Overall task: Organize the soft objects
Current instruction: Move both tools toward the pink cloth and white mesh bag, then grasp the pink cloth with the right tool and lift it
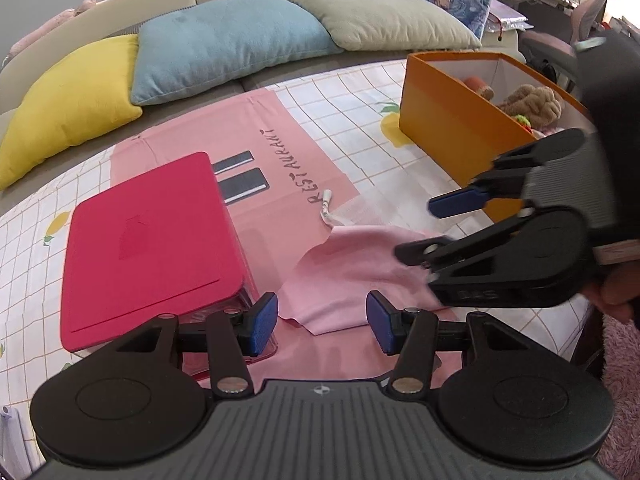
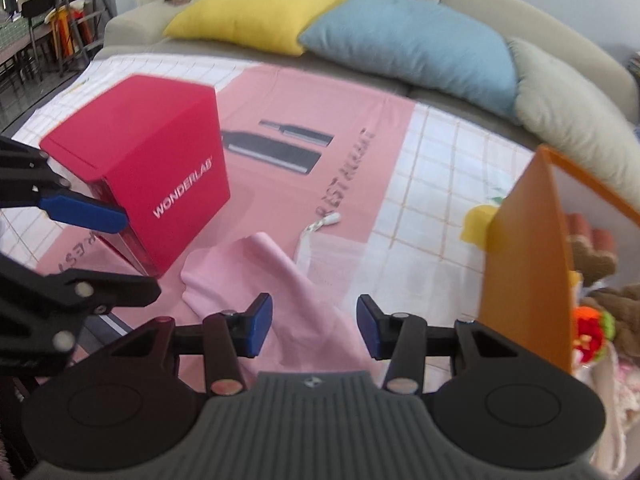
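Pillows: three on the sofa, yellow (image 1: 64, 100), blue (image 1: 224, 44), grey (image 1: 380, 16).
Printed sheet: one pink sheet (image 1: 288, 160) lettered RESTAURANT, flat on the checked cover (image 1: 360, 92).
Boxes: two. Red box (image 1: 148, 248) with its lid on, to my left; open orange box (image 1: 444, 128) to my right, soft toys (image 1: 532, 104) inside, count unclear.
Pink cloth: one (image 1: 344, 280), crumpled on the sheet between the boxes, just beside the red one.
My left gripper (image 1: 322, 322): jaws wide, holding nothing; cloth just ahead of the pads, not touching.
My right gripper (image 2: 314, 326): jaws wide, empty; cloth lies below and ahead, between the pads in view, contact unclear.
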Tool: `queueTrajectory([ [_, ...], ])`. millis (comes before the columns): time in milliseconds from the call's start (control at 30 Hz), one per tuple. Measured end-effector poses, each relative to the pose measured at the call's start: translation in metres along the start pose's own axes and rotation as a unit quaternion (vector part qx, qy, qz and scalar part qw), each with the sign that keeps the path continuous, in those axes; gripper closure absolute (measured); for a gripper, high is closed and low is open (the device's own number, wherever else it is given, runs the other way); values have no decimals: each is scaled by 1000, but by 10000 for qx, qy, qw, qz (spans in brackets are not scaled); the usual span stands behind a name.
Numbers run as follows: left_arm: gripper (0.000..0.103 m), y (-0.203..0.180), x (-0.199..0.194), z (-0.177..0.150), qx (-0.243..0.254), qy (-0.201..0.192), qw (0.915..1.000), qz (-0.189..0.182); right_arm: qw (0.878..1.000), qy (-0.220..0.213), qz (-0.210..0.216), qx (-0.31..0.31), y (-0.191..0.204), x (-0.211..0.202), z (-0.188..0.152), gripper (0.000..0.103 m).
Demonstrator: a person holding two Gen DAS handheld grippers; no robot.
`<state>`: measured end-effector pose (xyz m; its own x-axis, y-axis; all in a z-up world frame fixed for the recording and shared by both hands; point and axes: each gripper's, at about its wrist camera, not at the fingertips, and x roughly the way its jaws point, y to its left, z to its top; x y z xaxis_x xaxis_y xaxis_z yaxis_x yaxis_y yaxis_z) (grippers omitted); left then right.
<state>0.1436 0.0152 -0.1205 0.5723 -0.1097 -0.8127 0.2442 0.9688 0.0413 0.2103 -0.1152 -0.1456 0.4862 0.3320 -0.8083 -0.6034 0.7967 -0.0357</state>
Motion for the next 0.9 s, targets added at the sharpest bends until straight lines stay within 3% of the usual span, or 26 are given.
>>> queueTrajectory([
  [300, 42, -2, 13, -6, 17, 296, 9996, -7, 9988, 307, 352, -127, 9, 30, -9, 31],
  [467, 43, -5, 17, -10, 62, 391, 9992, -43, 9980, 555, 292, -28, 11, 45, -18, 32],
  [533, 43, -5, 17, -11, 53, 386, 9992, -53, 9983, 468, 274, 217, 6, 44, -19, 40],
  [667, 43, -5, 18, -11, 11, 396, 9992, -48, 9989, 420, 131, 152, 6, 40, -19, 93],
  [767, 43, -8, 17, -10, 2, 360, 9993, -75, 9989, 441, 106, 75, 5, 40, -20, 103],
  [900, 44, -11, 15, -7, 28, 308, 9994, -128, 9991, 360, 164, 165, 2, 29, -21, 103],
])
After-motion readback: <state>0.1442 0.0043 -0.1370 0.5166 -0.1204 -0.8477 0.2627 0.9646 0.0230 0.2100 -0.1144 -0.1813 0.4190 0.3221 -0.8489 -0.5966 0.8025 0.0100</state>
